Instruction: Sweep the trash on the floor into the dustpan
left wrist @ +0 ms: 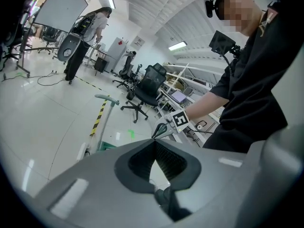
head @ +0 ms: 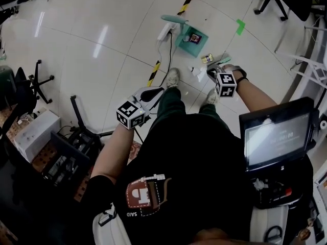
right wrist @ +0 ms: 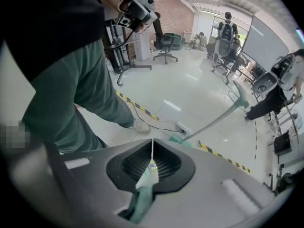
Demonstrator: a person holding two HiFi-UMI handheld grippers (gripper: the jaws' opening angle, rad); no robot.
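My left gripper (head: 156,92) hangs with its jaws pressed together on nothing. Ahead on the floor (head: 102,40) stands the dustpan (head: 192,36), with trash (head: 206,58) just beside it. My right gripper (head: 211,74) pinches a green broom handle (right wrist: 140,201).

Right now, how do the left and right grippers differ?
Left gripper: tongs shut on nothing. Right gripper: tongs shut on a green handle. In the head view the left gripper sits by the person's leg, away from the trash, while the right gripper reaches down beside it. Shared: both sets of tongs are shut.
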